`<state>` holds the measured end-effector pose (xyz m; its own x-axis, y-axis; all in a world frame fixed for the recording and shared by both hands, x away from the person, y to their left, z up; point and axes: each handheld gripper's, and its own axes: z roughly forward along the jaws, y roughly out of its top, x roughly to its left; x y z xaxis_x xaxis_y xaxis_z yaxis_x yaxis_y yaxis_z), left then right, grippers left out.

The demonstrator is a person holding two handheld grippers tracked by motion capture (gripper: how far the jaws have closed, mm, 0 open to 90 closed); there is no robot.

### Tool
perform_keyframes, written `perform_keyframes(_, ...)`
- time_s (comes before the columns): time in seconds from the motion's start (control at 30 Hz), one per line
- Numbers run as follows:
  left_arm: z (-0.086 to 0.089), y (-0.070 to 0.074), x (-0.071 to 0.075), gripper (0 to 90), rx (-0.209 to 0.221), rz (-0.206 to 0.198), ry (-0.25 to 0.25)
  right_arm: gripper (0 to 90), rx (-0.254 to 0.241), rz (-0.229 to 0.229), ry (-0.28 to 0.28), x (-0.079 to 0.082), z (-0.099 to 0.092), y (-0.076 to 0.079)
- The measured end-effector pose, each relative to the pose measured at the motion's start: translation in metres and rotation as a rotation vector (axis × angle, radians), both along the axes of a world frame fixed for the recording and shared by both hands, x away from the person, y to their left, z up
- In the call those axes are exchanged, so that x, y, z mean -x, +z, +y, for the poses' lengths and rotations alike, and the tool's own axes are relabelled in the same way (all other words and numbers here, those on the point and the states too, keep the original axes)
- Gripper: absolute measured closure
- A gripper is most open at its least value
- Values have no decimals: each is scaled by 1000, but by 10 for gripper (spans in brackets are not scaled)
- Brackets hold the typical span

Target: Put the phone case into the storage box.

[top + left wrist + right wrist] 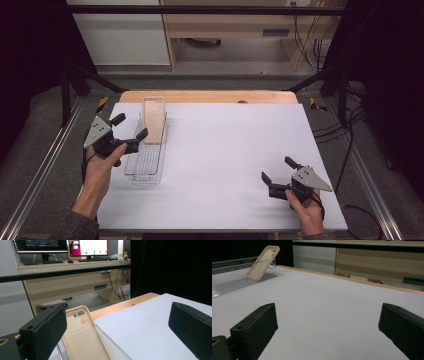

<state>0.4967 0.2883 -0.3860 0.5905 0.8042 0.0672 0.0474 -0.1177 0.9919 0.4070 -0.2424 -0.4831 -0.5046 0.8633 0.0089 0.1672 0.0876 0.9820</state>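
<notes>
A beige phone case (154, 120) leans tilted in a clear plastic tray (145, 162) at the table's left, its top end propped over the tray's far wall. My left gripper (130, 127) hovers open just left of the case, with nothing between its jaws. In the left gripper view the case (83, 337) lies close by, between the jaws and nearer the left one. My right gripper (278, 169) rests open near the front right of the white table mat (225, 150), far from the case. The right gripper view has the case (263, 262) and tray (234, 283) far off at upper left.
A wooden table edge (210, 96) shows beyond the mat. Metal frame rails (45, 165) run along both sides. A desk with monitors (60, 247) stands behind the table, and cables (350, 135) trail at the right.
</notes>
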Motion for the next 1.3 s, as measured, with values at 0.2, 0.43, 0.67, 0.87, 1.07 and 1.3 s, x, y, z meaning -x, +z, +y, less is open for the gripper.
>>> perform_keyframes(0.2, -1, -6, 12, 14, -33, -7, -21, 23, 1, 1, -1, 0, 0, 0)
perform_keyframes(0.43, 4, -13, 25, 13, -35, -6, -29, 23, 4, 0, -1, 0, 0, 0)
perform_keyframes(0.67, 9, -23, 36, 13, -5, 3, -33, 23, 4, -1, -1, 0, 1, 0)
perform_keyframes(0.87, 14, -32, 44, 12, 15, 3, -27, 23, 5, 0, 0, 0, 1, 0)
perform_keyframes(1.07, 17, -40, 53, 10, 23, 0, -21, 23, 6, -1, 0, 0, 1, 0)
perform_keyframes(1.3, 20, -45, 59, 9, 20, 1, -15, 23, 7, 0, 0, 1, 1, 0)
